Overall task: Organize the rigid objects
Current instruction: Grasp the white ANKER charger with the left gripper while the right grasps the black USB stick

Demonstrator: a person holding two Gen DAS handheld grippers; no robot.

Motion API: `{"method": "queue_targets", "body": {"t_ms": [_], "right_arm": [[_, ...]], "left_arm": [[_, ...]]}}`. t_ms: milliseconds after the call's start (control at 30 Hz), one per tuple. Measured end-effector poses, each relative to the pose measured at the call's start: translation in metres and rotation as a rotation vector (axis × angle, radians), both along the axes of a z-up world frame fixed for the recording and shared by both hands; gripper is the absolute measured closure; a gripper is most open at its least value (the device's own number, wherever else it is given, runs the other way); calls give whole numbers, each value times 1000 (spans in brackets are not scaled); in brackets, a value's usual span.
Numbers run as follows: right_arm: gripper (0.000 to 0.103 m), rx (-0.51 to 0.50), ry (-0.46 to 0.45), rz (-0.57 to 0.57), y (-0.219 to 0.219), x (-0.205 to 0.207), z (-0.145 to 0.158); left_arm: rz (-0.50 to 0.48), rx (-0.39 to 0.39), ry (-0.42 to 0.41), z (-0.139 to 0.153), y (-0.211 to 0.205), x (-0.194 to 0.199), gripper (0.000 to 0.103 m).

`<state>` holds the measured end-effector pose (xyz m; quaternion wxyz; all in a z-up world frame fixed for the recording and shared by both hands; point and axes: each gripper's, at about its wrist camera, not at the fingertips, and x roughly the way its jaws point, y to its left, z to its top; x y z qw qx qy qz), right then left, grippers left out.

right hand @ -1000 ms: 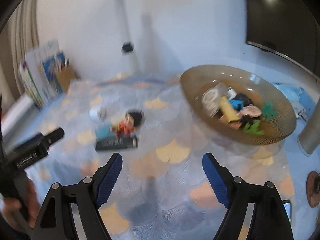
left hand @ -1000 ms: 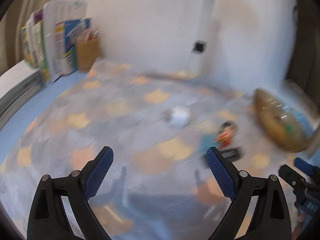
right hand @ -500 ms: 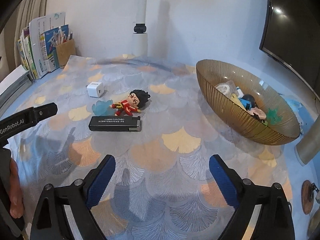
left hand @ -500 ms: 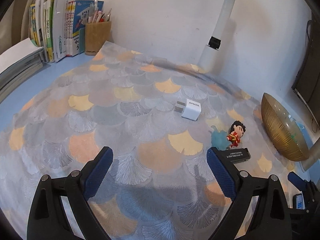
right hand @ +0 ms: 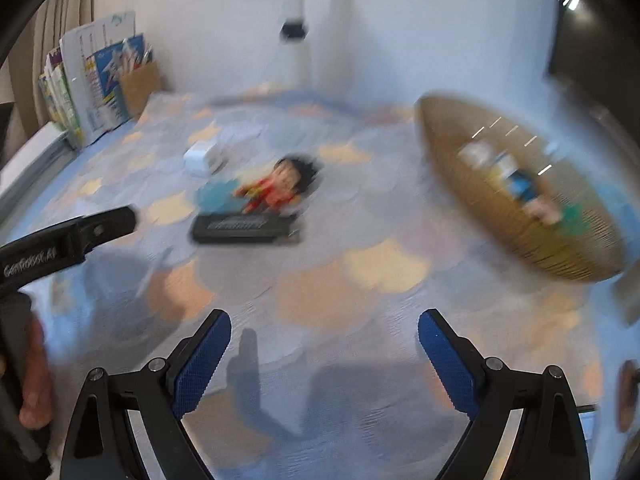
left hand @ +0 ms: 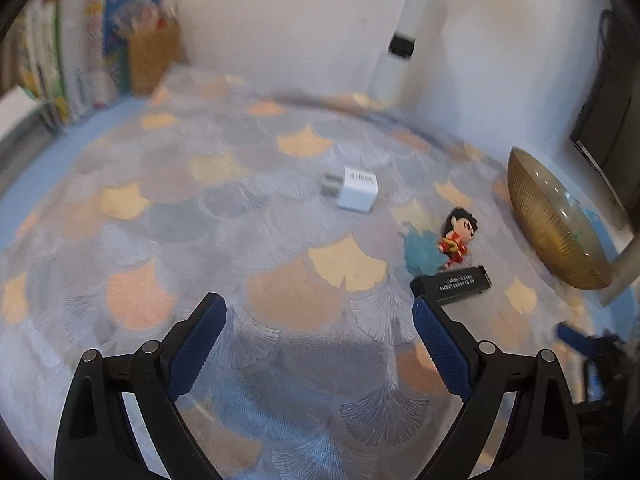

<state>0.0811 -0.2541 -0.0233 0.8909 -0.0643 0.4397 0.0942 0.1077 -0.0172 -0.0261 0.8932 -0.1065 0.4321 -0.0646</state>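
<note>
A white charger cube (left hand: 357,193) (right hand: 202,159), a small red-clothed figurine (left hand: 457,240) (right hand: 281,187) on a blue base, and a black rectangular bar (left hand: 452,285) (right hand: 245,227) lie on the patterned cloth. A gold ribbed bowl (left hand: 554,229) (right hand: 516,216) with several small items stands at the right. My left gripper (left hand: 320,340) is open and empty, above the cloth, short of the bar. My right gripper (right hand: 325,344) is open and empty, nearer than the bar.
Books and a brown pen holder (left hand: 154,58) (right hand: 141,82) stand at the back left. A white lamp post (left hand: 404,32) (right hand: 295,20) rises at the back wall. A dark monitor (left hand: 604,120) is at the right. The left gripper's body (right hand: 60,246) shows at the left of the right wrist view.
Both grippers have moved forward toward the objects, which now look larger. The right wrist view has turned blurry from motion. Both stay open.
</note>
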Motion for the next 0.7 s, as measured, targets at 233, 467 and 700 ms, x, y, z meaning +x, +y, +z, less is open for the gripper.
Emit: {"method": "queue_targets", "body": {"t_ms": [233, 467, 700], "right_arm": [[9, 84, 63, 39, 32, 38, 16], [9, 39, 12, 162, 52, 75, 6], [9, 38, 96, 319, 64, 72, -14]], "left_arm": [[-90, 3, 26, 17, -4, 67, 9], [-143, 100, 1, -4, -35, 103, 33], [-156, 68, -2, -10, -31, 101, 59]]}}
